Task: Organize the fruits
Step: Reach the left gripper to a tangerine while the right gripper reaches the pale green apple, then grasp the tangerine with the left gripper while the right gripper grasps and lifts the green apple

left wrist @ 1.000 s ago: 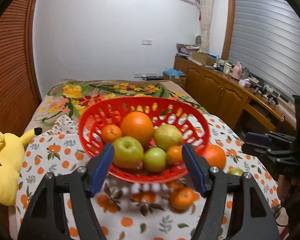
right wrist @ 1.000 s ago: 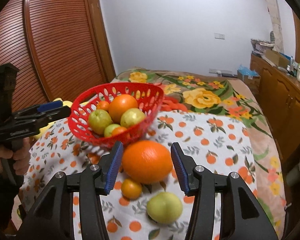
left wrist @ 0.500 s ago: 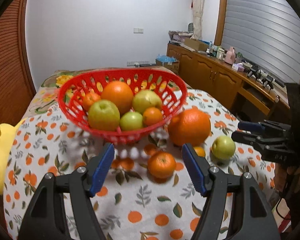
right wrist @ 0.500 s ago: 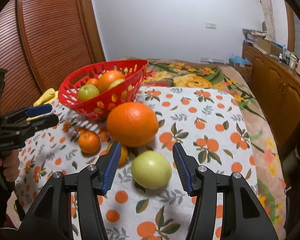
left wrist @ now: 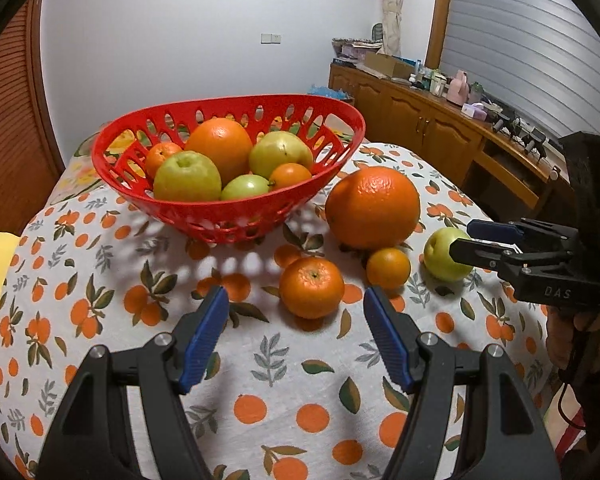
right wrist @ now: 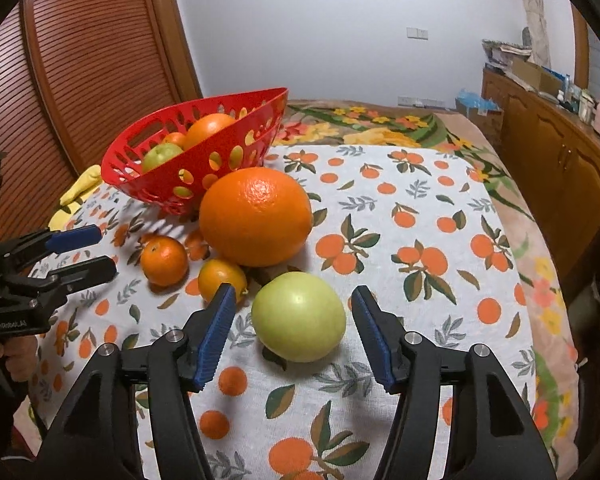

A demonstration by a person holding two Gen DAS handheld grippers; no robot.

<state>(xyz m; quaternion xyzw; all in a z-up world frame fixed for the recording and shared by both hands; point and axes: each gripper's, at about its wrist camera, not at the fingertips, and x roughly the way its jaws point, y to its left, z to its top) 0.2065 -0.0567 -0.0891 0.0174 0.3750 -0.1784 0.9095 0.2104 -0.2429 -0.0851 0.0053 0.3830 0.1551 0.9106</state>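
Two pickups are being lined up, the right gripper [right wrist: 292, 322] with fingers apart around the green apple [right wrist: 299, 316], the left gripper [left wrist: 296, 326] spread before the mandarin [left wrist: 311, 287], closing being called for next, then carrying to the red basket [left wrist: 228, 216]

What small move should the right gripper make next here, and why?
Probably ease the right gripper forward and close on the green apple. Its jaws are open and the apple lies loose on the tablecloth between the fingertips, apart from both pads, outside the red basket. The left gripper is likewise open, lined up with a small orange.
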